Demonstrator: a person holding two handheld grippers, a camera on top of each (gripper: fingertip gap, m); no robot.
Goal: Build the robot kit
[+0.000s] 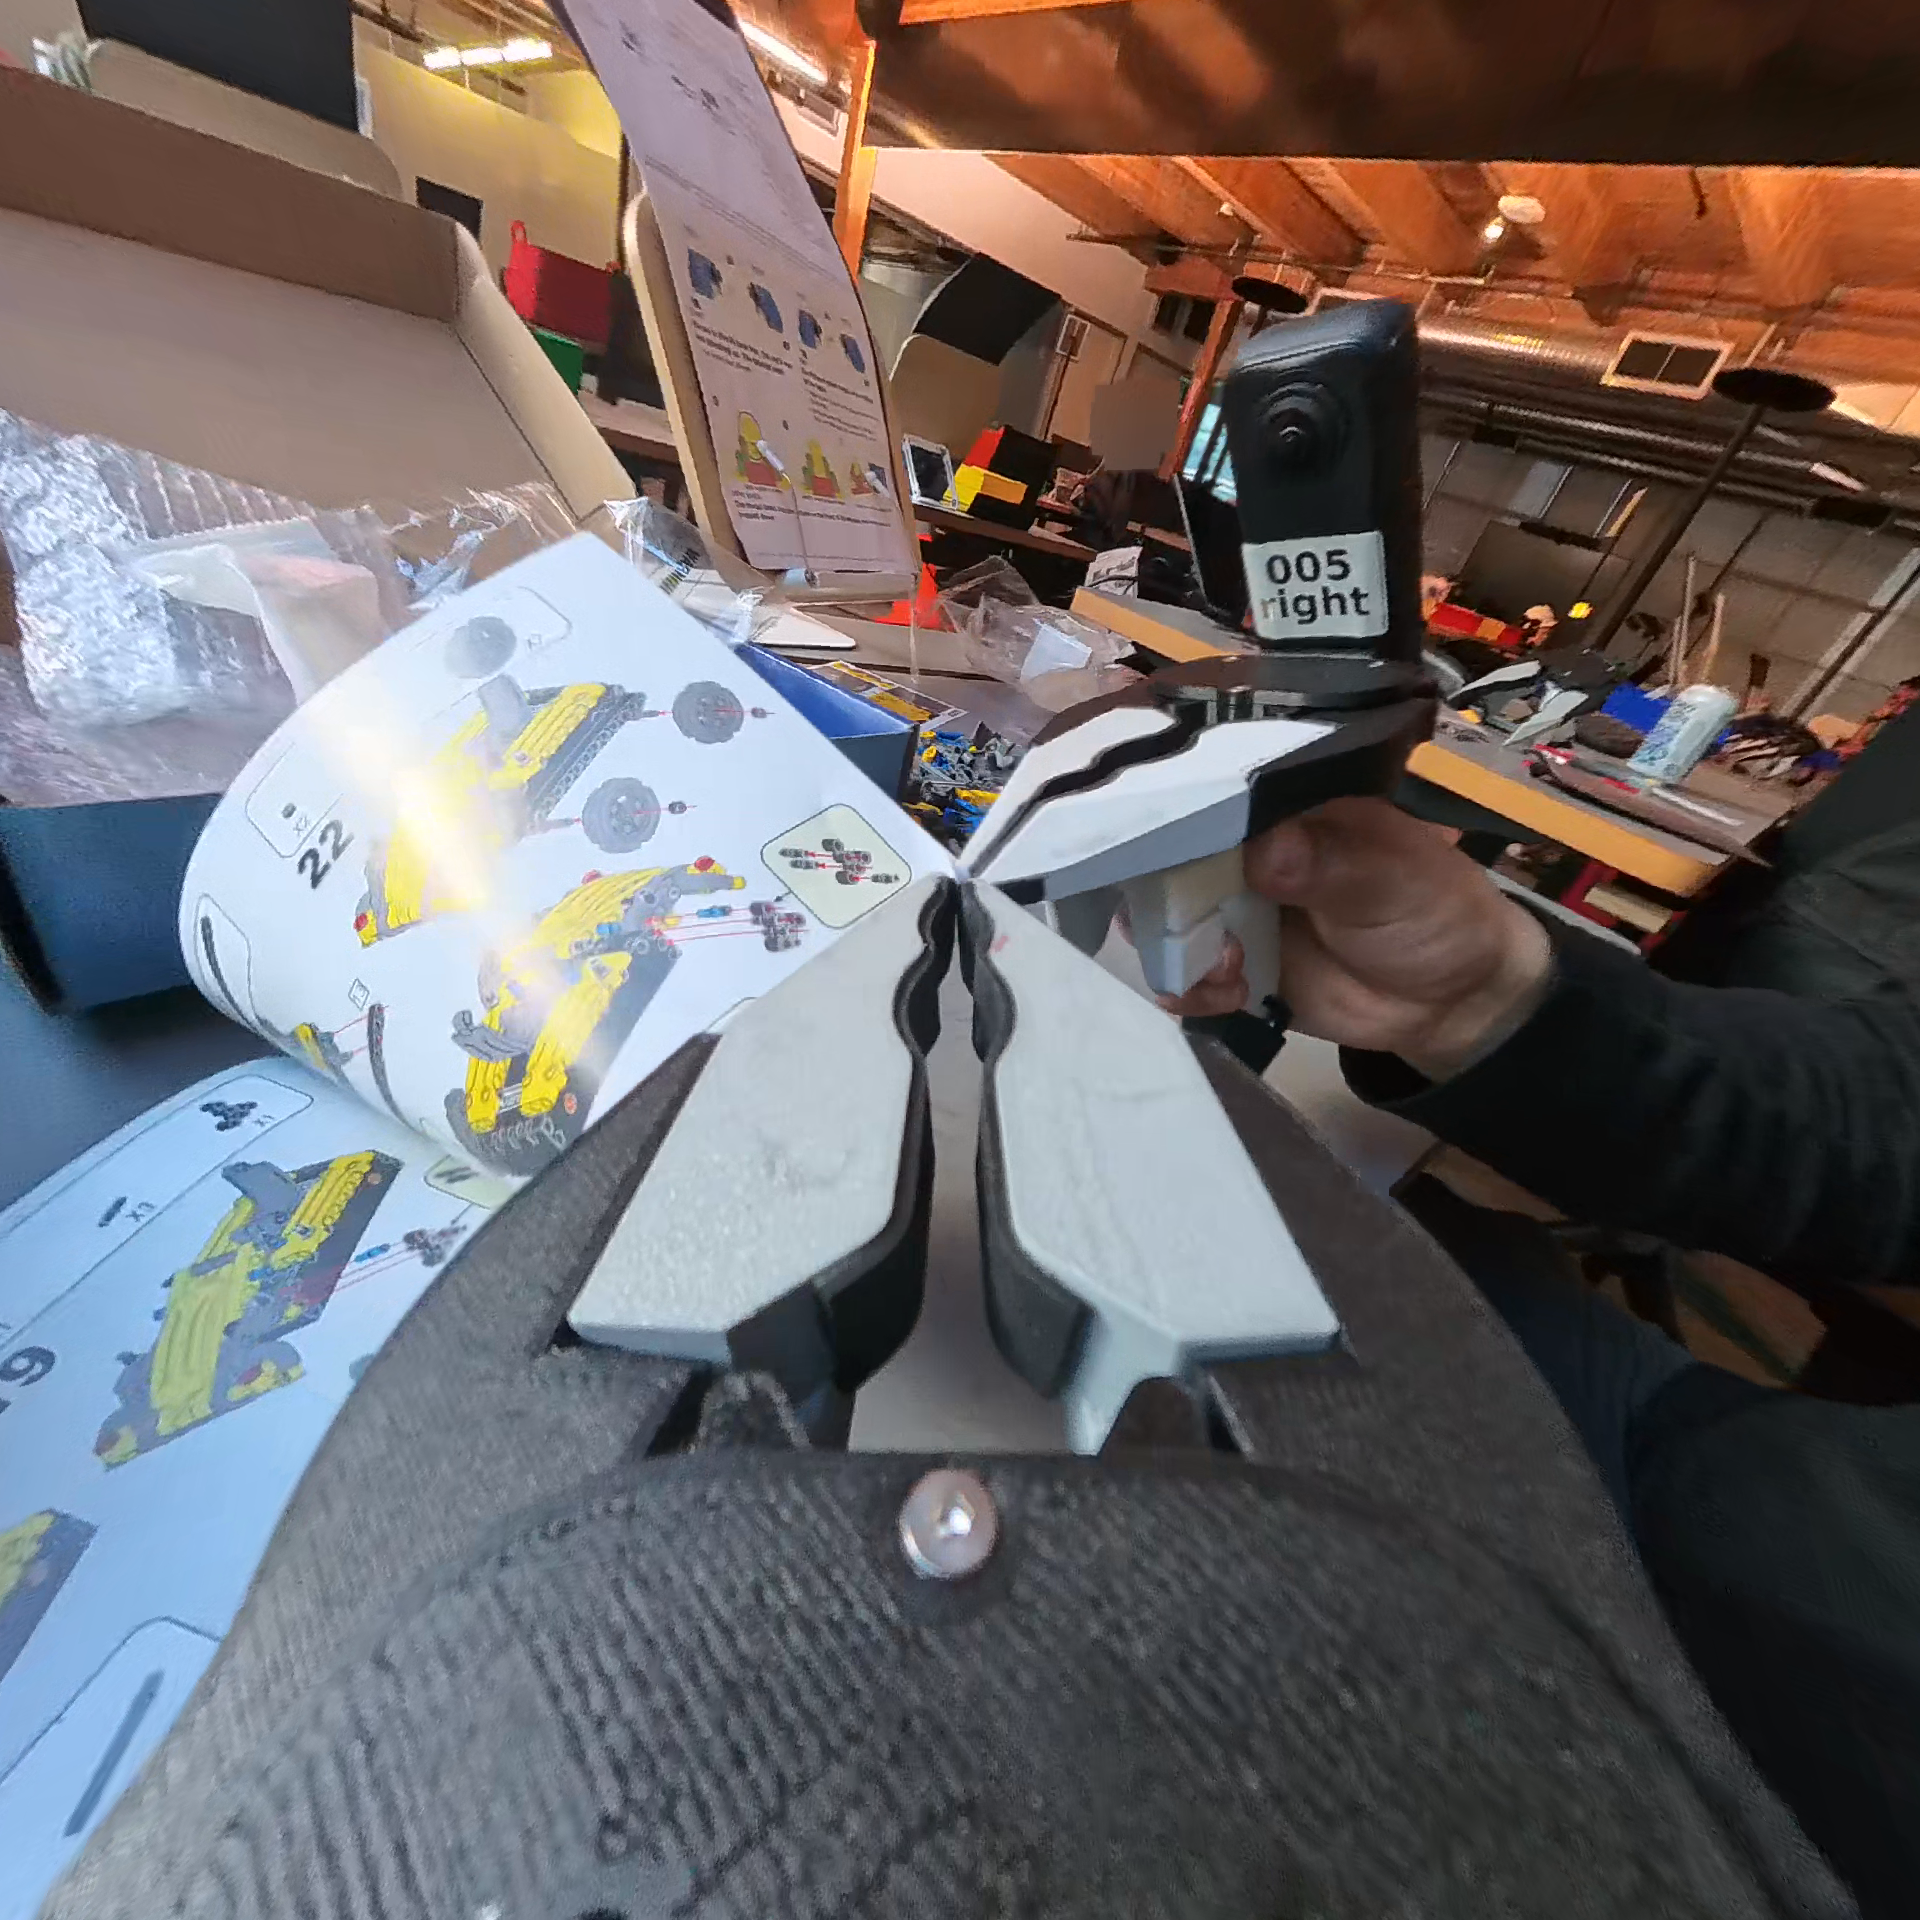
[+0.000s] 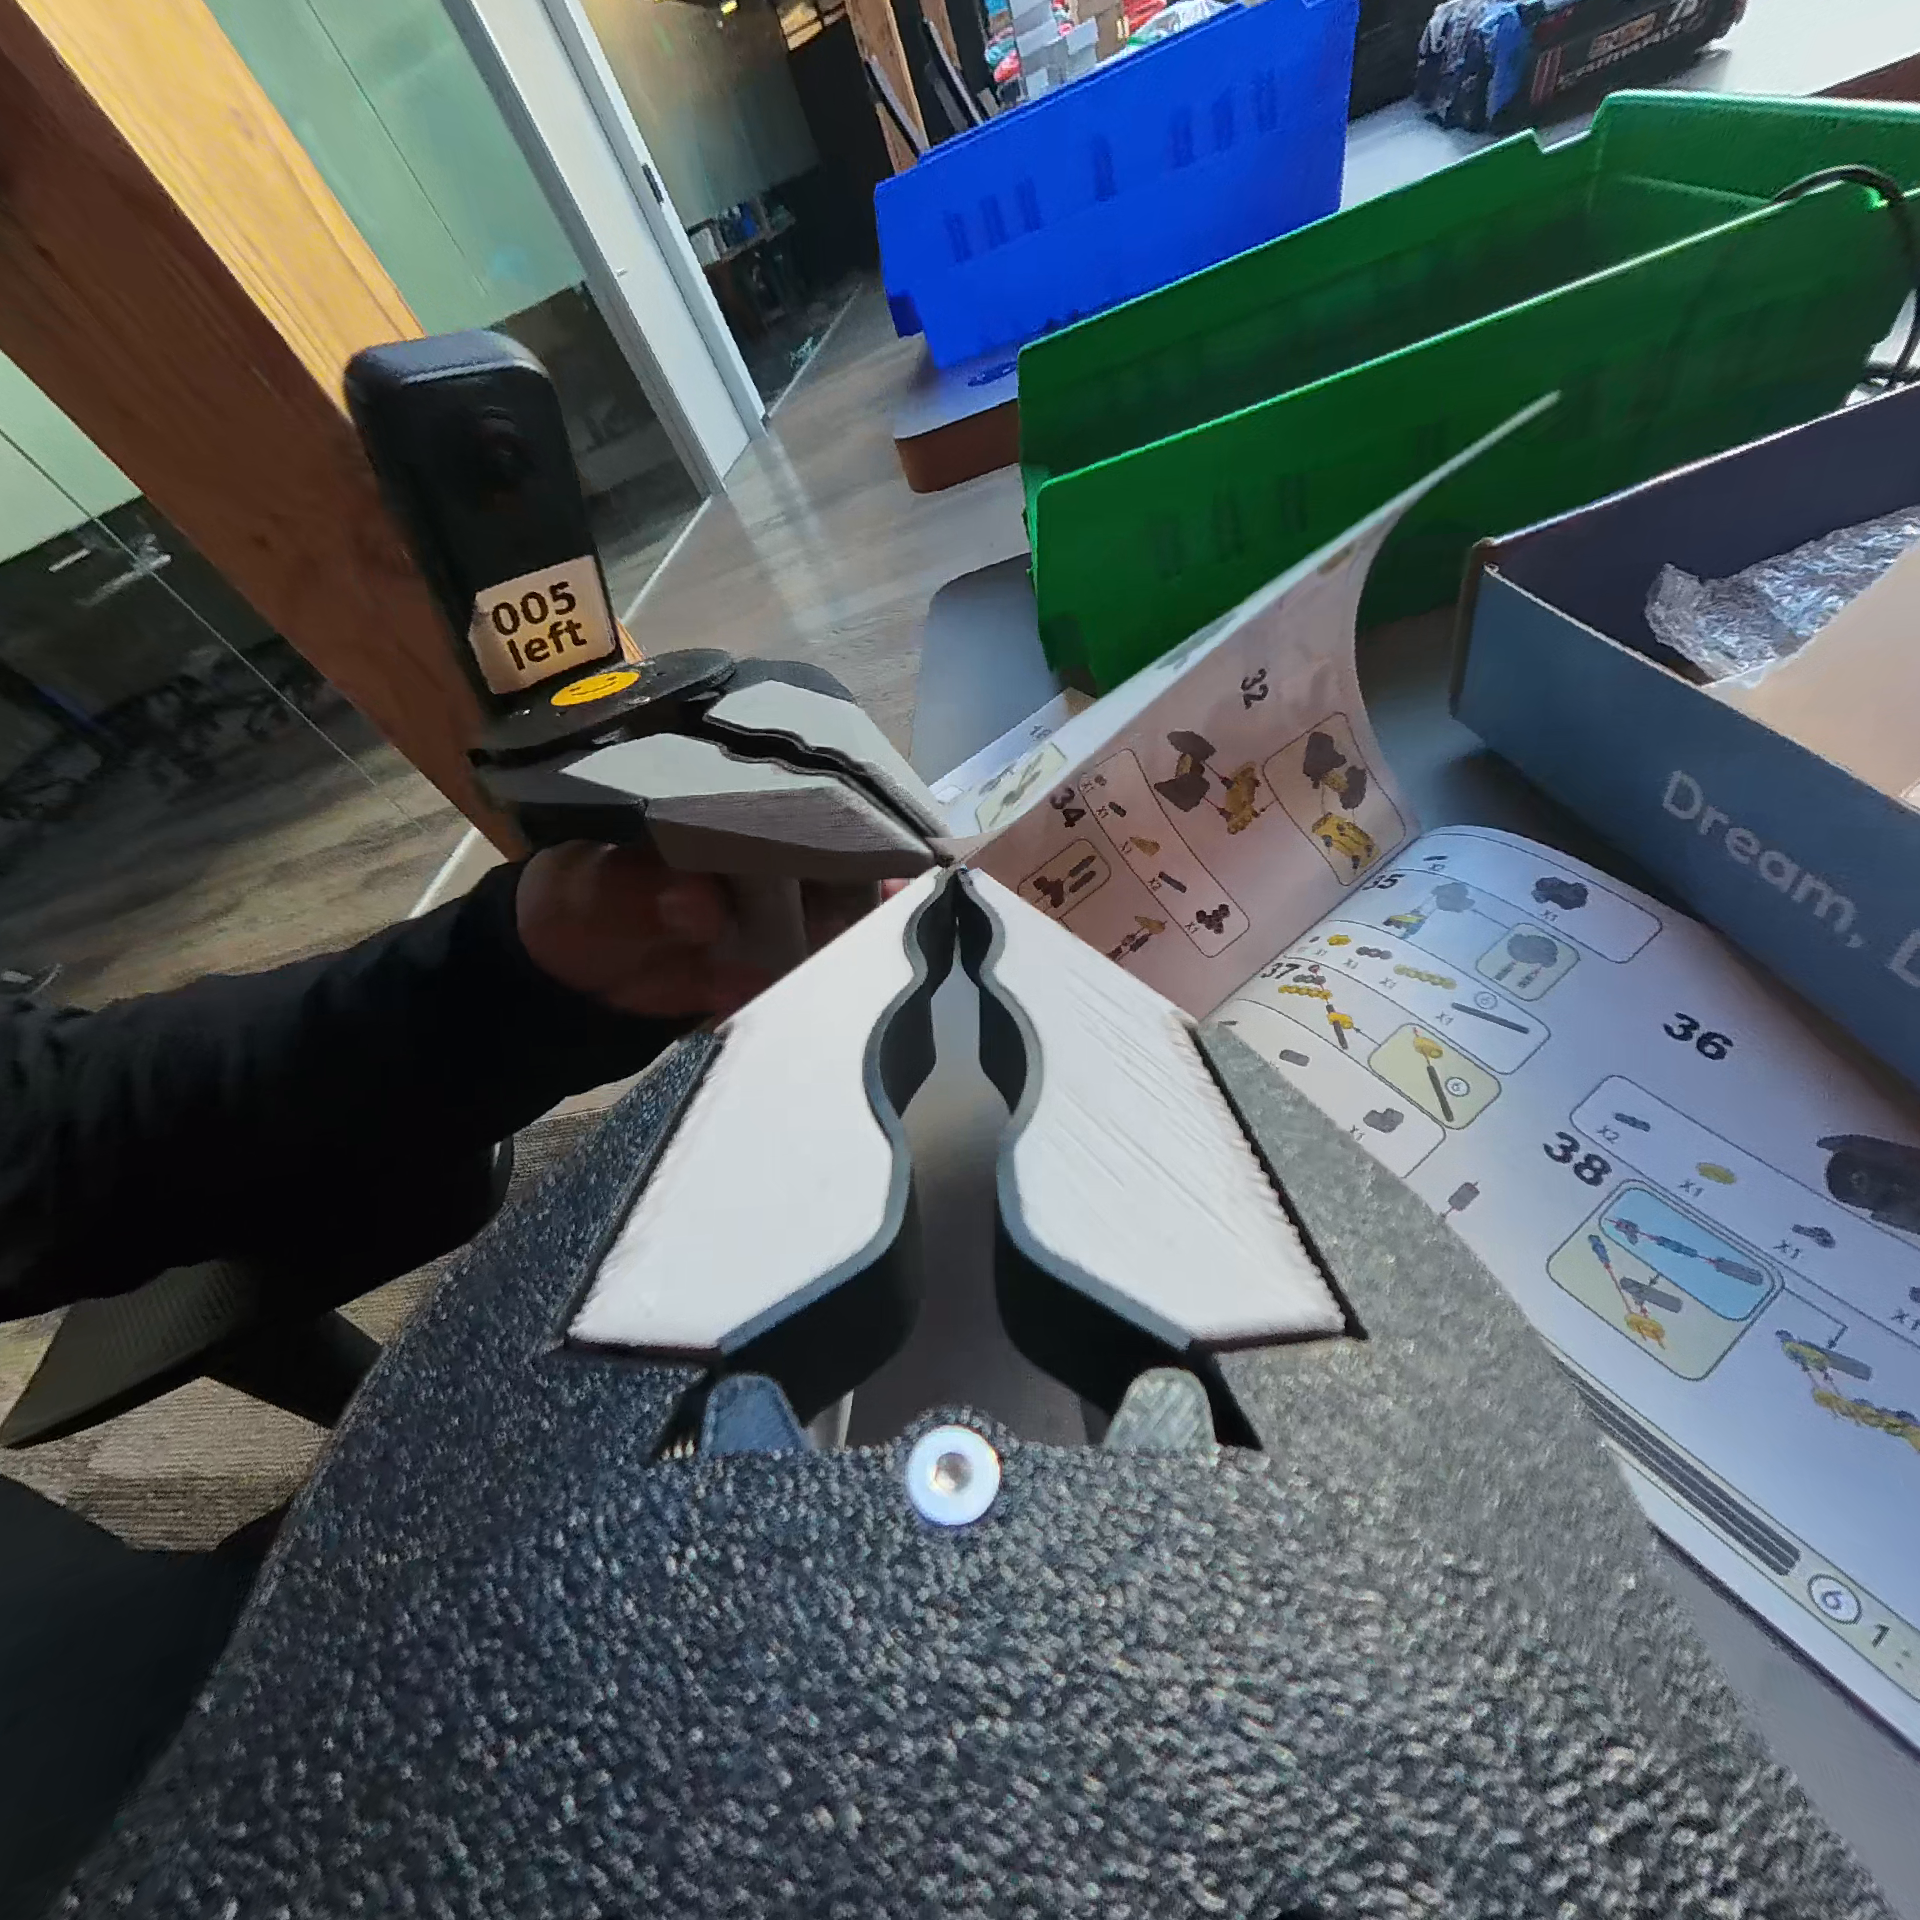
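Note:
An open instruction booklet (image 2: 1558, 1091) with drawings of a yellow vehicle lies on the dark table. One of its pages (image 1: 540, 831) is lifted and curls upward; it also shows in the right wrist view (image 2: 1195, 810). My left gripper (image 1: 954, 899) is shut on the free corner of that page; the right wrist view shows it (image 2: 935, 847) pinching that corner. My right gripper (image 2: 956, 883) is shut at the same corner, tip to tip with the left one, and seems to pinch the page edge too. It shows in the left wrist view (image 1: 966, 862), held by a hand.
An open cardboard box (image 1: 260, 343) with plastic bags (image 1: 83, 603) stands at the left. A blue box (image 2: 1662, 779), green bins (image 2: 1351, 436) and a blue bin (image 2: 1101, 187) stand behind the booklet. Loose small pieces (image 1: 951, 758) lie beyond the page. A printed sheet (image 1: 790, 416) stands upright. My left and right fingertips are right by each other.

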